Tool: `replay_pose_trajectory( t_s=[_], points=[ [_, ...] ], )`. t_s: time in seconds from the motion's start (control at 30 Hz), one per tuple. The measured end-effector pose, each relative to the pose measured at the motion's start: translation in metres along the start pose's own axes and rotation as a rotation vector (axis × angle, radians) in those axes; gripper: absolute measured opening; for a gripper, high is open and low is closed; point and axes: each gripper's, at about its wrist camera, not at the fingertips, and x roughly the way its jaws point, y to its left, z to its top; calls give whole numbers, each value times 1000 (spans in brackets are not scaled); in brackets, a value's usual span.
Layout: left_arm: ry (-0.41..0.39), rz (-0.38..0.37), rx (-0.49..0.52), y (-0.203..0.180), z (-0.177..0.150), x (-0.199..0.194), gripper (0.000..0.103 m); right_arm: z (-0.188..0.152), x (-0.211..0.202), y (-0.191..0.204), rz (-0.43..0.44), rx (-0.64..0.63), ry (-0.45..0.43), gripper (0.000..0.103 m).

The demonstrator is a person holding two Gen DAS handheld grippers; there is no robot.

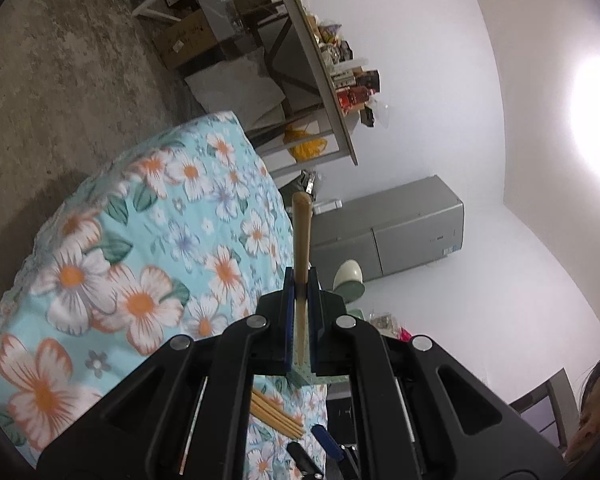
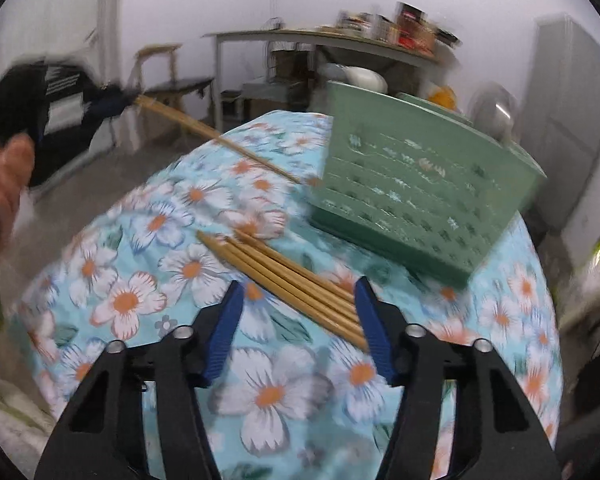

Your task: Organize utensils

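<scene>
My left gripper (image 1: 301, 280) is shut on a single bamboo chopstick (image 1: 301, 236), which sticks out forward past the fingers. In the right wrist view that gripper (image 2: 118, 96) is at the far left, holding the chopstick (image 2: 216, 140) in the air, its tip pointing toward the green slotted utensil basket (image 2: 412, 200). A bundle of several bamboo chopsticks (image 2: 284, 280) lies on the floral tablecloth (image 2: 180, 216) in front of the basket. My right gripper (image 2: 300, 292) is open just above the bundle's near end, its fingers on either side.
The basket stands at the table's right back. Behind it are a cluttered desk (image 2: 340, 40) and a grey fridge (image 2: 568, 112). The table edge falls to a concrete floor (image 1: 60, 80). The bundle (image 1: 276, 412) and my right gripper (image 1: 320, 448) show below my left one.
</scene>
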Motion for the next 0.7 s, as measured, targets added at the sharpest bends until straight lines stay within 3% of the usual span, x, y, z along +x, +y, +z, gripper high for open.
replay_pose_trajectory(
  t_s=[0.13,0.27,0.7],
  points=[
    [-16,7,-3,5,6,-3,4,9,20,39,-47,-206,5,38],
    [-27,13,-13,11,12,-7,4,12,37,63,-76,-329,19,29],
    [-33,32,-44,29,23,-3,4,7,70,108,-186,-596,65,17]
  ],
)
